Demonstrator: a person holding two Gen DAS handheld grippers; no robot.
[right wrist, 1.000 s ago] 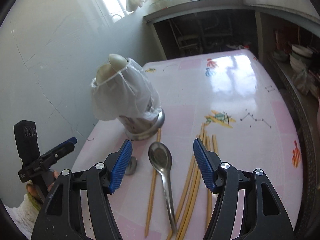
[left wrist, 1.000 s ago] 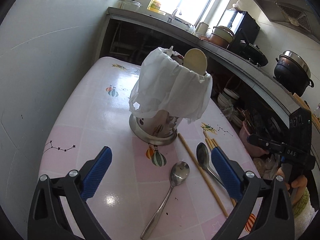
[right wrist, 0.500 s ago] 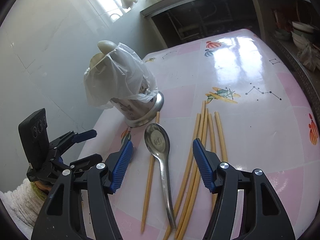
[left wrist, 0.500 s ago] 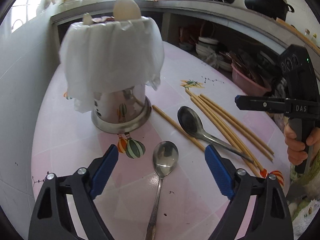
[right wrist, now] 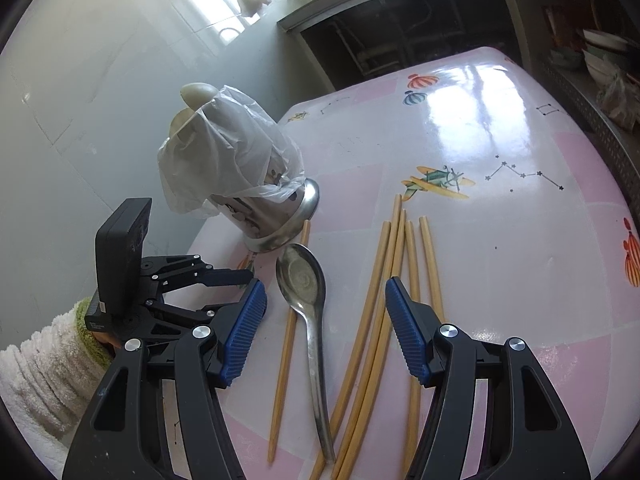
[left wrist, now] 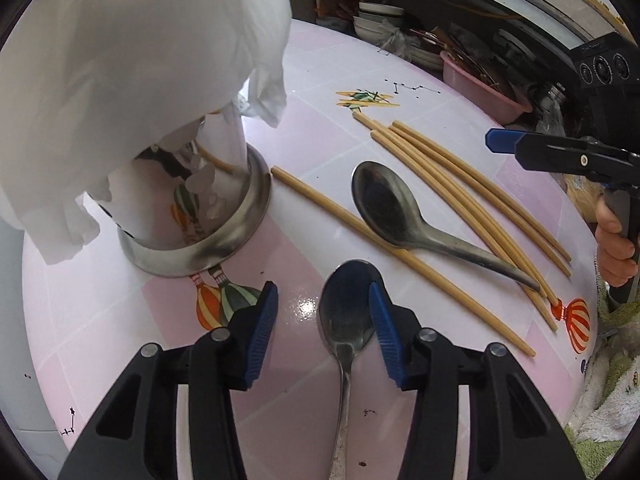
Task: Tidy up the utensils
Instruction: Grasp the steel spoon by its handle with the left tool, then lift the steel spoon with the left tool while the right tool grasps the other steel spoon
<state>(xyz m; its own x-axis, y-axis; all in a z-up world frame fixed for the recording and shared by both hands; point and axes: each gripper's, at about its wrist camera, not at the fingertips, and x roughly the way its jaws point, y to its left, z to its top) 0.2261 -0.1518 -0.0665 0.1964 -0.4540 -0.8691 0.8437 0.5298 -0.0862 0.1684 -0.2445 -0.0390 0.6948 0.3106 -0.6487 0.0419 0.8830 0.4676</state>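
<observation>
Near the tabletop's front edge, as the left wrist view frames it, a steel spoon (left wrist: 347, 312) lies with its bowl toward the utensil holder (left wrist: 192, 216) and its handle running back under the left gripper (left wrist: 323, 318). Left gripper: jaws closing, not yet pinching. The spoon's bowl sits between the pads, close against the right-hand pad, with a clear gap to the left-hand one; no pad can be seen pressing on it. The spoon's long axis runs along the gripper's line of sight and crosswise to the closing direction, so the pads would meet the sides of the bowl. By this judgement the gripper sits slightly off-centre, and the bowl may be nudged sideways before both pads bear.

Right gripper (right wrist: 324, 322): jaws spread, holding nothing. Between its pads lie a second spoon (right wrist: 306, 292), one loose chopstick (right wrist: 288, 328) and the nearest of a fan of chopsticks (right wrist: 400, 280), all flat on the table (right wrist: 500, 280) with long axes running away from the gripper.

Utensil holder: upright near the table's wall-side edge, draped with a white plastic bag (left wrist: 132, 52), just beyond both spoons. The left hand is the nearer to it. Nothing loose on the table has yet been placed in the holder.
</observation>
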